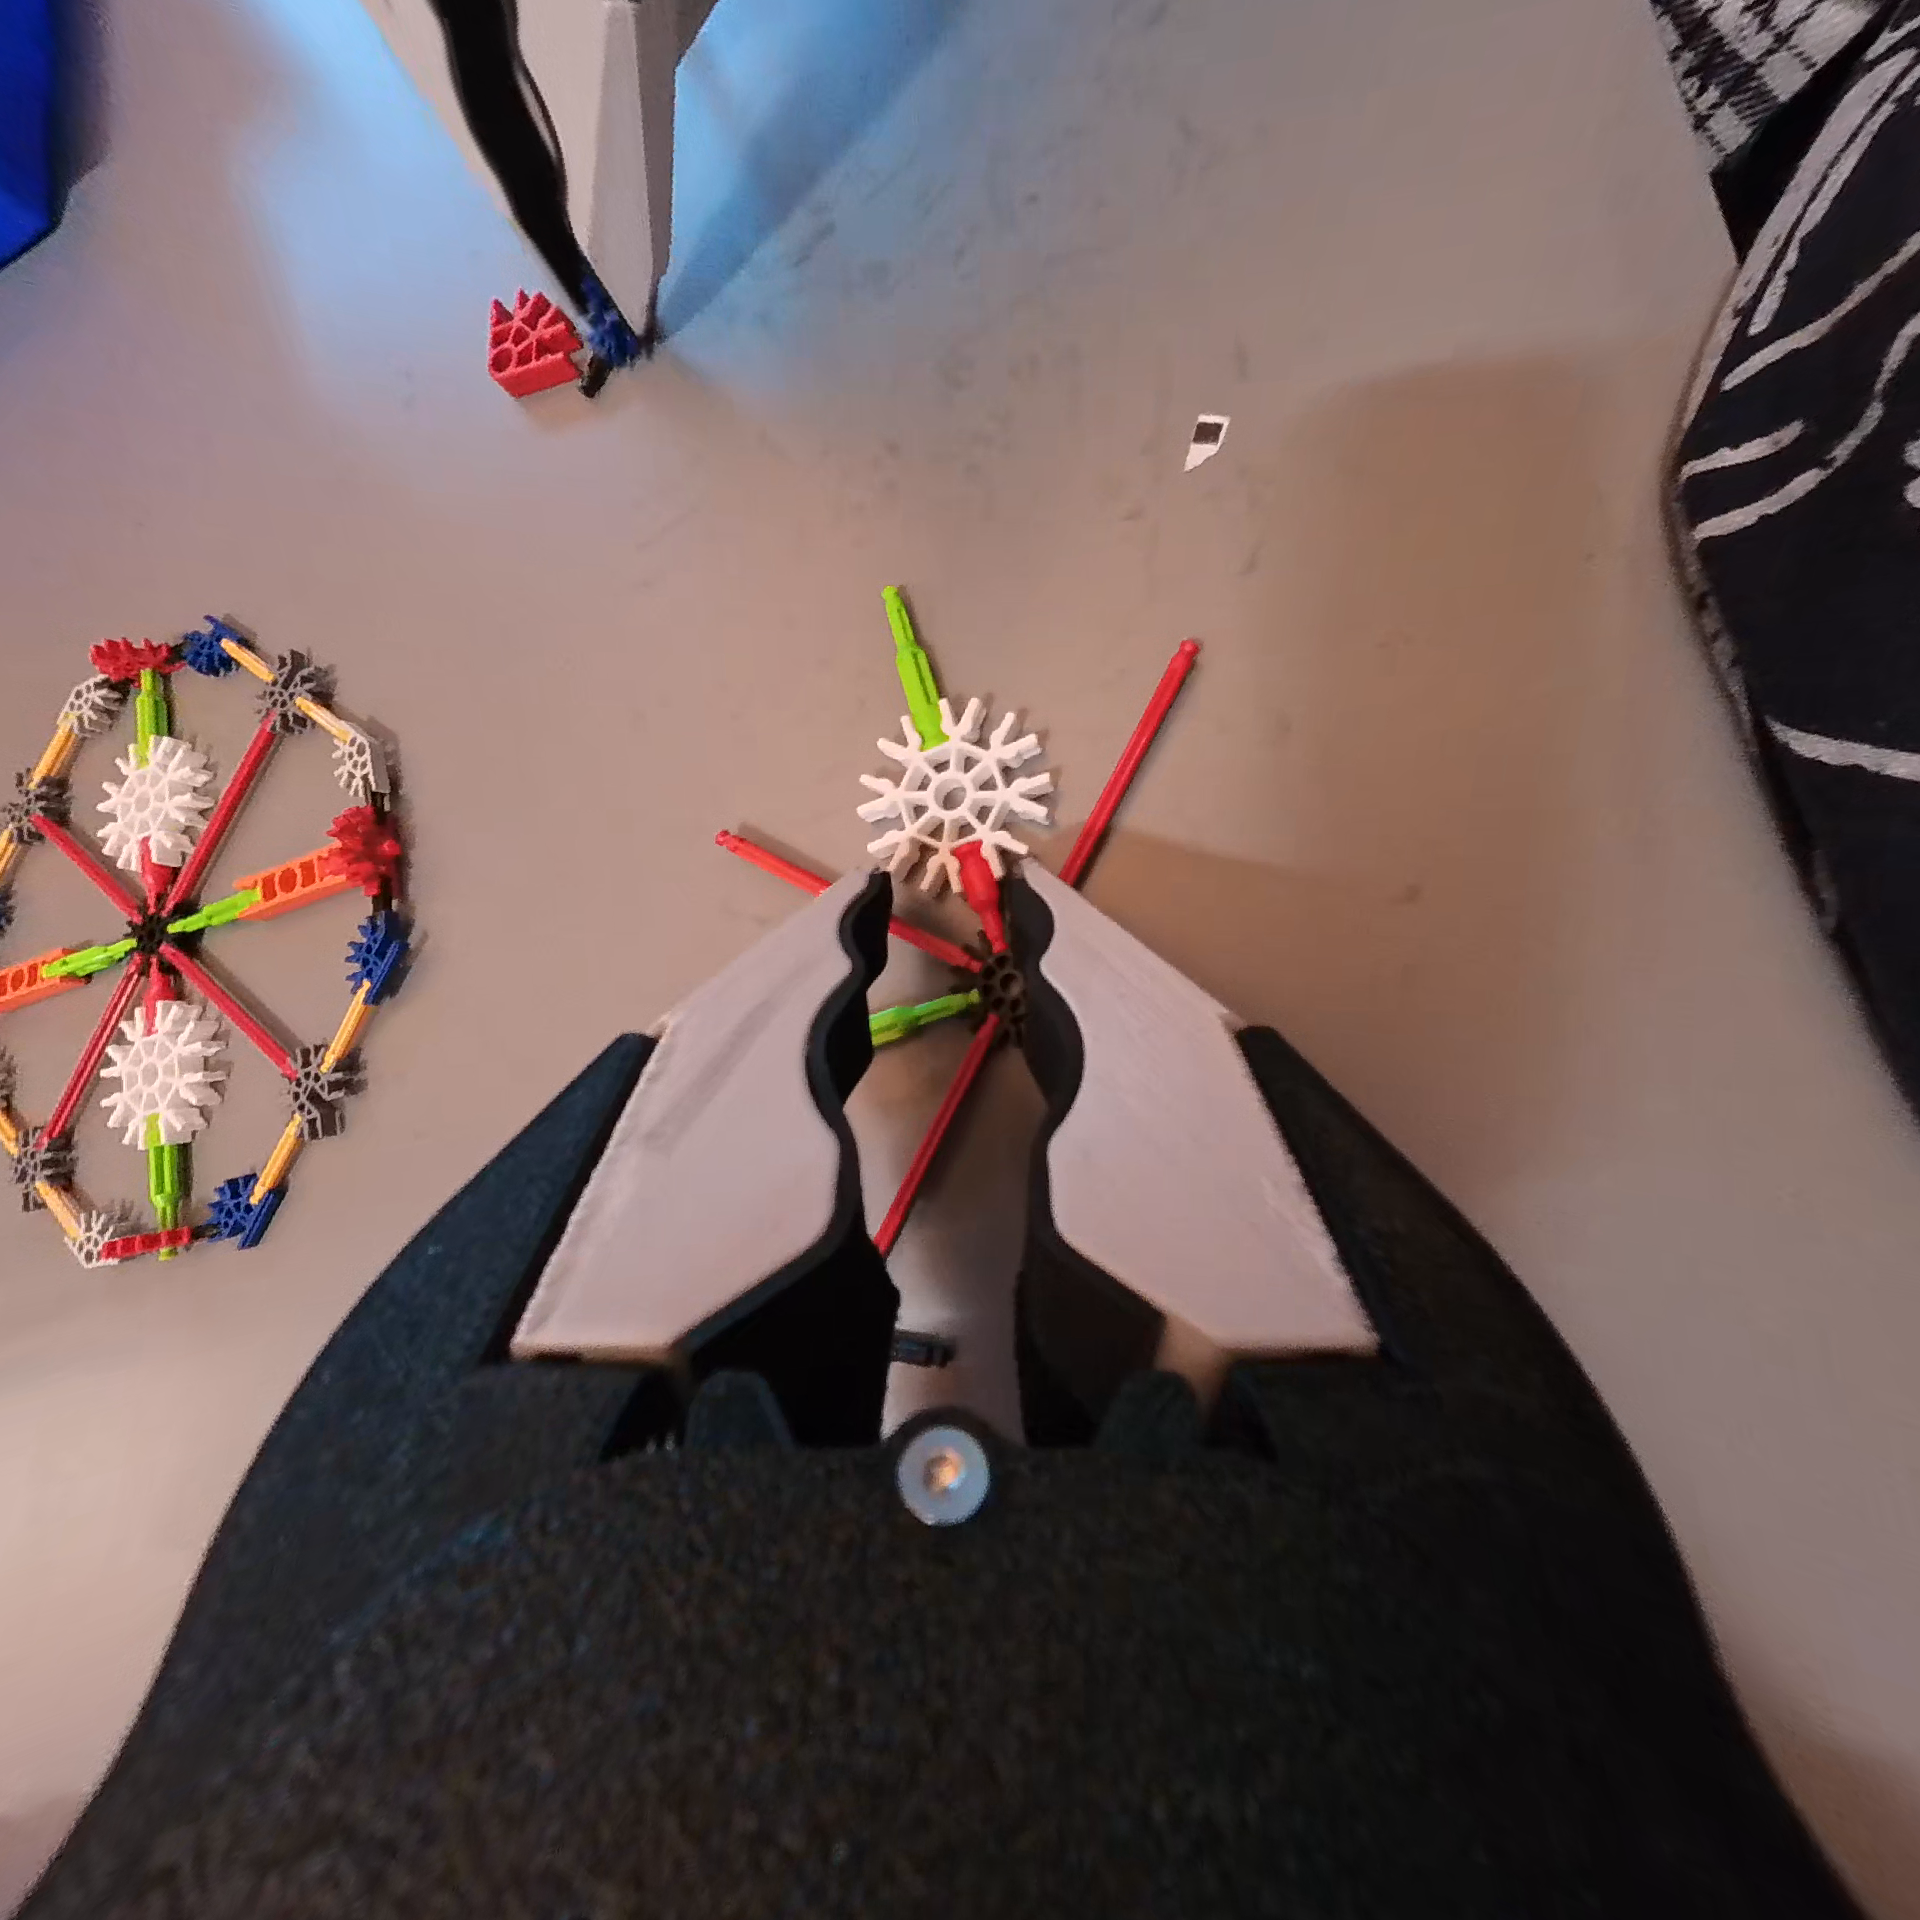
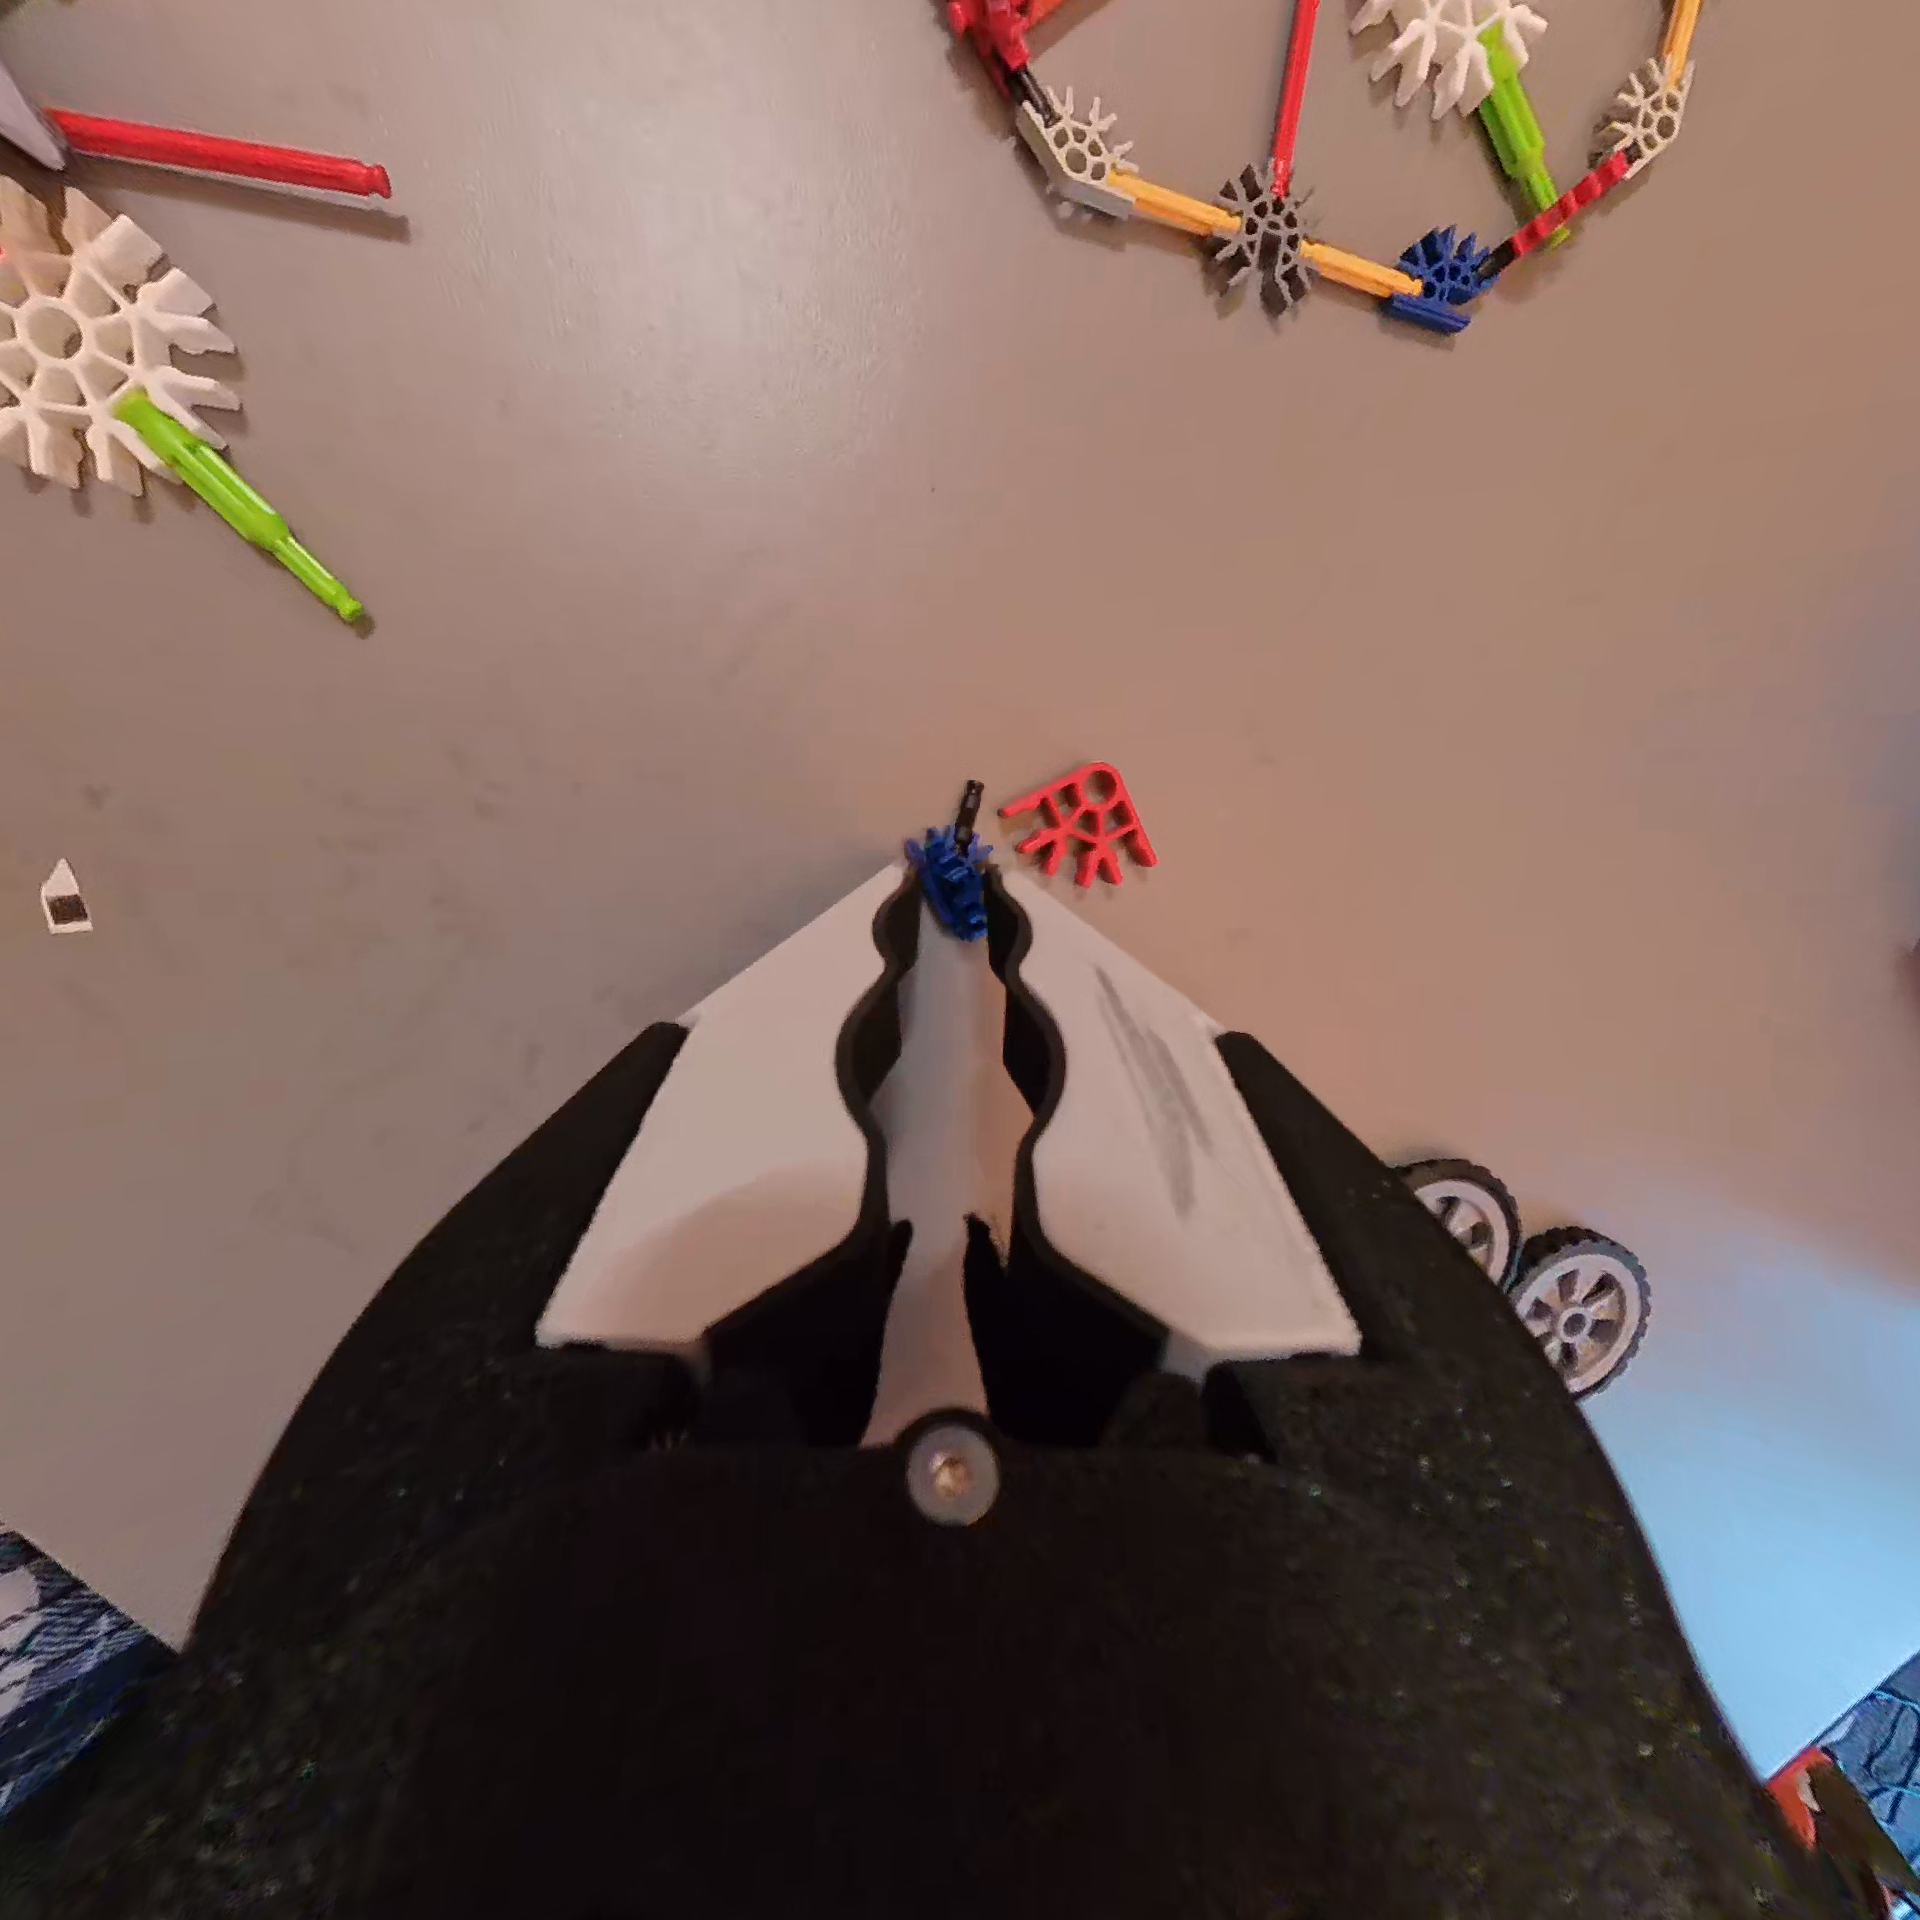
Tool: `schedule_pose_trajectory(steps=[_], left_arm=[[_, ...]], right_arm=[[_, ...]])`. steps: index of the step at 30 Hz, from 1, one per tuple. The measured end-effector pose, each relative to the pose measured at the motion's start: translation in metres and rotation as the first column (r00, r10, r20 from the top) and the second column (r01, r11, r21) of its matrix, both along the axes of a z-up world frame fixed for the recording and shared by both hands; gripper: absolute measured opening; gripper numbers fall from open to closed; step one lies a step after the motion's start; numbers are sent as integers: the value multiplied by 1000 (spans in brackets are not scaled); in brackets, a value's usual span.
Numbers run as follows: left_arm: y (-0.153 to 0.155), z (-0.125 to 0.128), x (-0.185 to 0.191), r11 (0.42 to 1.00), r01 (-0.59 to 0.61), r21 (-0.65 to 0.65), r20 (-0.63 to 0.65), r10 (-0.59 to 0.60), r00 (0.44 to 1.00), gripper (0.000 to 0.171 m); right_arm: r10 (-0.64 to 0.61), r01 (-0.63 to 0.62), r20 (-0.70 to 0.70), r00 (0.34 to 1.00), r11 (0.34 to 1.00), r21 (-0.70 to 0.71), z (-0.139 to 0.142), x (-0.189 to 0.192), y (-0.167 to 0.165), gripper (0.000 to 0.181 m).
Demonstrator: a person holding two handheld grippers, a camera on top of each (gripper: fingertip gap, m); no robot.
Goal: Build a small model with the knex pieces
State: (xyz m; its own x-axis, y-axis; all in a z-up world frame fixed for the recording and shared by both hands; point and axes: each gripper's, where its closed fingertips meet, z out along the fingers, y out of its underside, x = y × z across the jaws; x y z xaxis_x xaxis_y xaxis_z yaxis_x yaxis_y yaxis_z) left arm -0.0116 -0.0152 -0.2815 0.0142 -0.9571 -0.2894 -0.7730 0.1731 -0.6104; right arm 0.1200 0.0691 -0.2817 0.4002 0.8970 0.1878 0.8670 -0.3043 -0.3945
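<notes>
Your left gripper (image 1: 951, 888) hovered part-open over the small rod assembly (image 1: 961, 935), fingertips flanking its short red rod (image 1: 977, 883) below the white snowflake connector (image 1: 954, 795), not clamping. Your right gripper (image 2: 951, 883) pinched the blue connector (image 2: 951, 883), black stub forward, beside the red connector (image 2: 1086, 826) on the table (image 2: 1039, 571). The finished wheel (image 1: 187, 935) lay well apart.

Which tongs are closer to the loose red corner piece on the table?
Right. The right tongs, shut on a small blue piece, sit just beside the red corner piece. The left tongs are farther off, over the white snowflake piece.
</notes>
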Motion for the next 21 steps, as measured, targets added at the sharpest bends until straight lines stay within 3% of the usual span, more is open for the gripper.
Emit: schedule_pose_trajectory(steps=[10, 11, 12, 13, 21], left_arm=[[4, 1, -1, 1000, -14, 5, 10, 14, 1000, 23], [4, 1, -1, 1000, -14, 3, 11, 14, 1000, 23], [4, 1, -1, 1000, -14, 4, 11, 14, 1000, 23], [4, 1, -1, 1000, -13, 5, 11, 13, 1000, 23], [6, 2, -1, 1000, -24, 4, 12, 24, 1000, 25]], right_arm=[[95, -97, -35, 995, 994, -57, 6, -13, -30, 4], [105, -107, -35, 994, 991, -79, 5, -12, -35, 5], [108, -111, -34, 994, 989, -95, 5, -12, -37, 19], [96, -99, -37, 995, 991, -88, 6, -11, -35, 31], [-50, 51, -26, 998, 998, 37, 19, 1, 16, 38]])
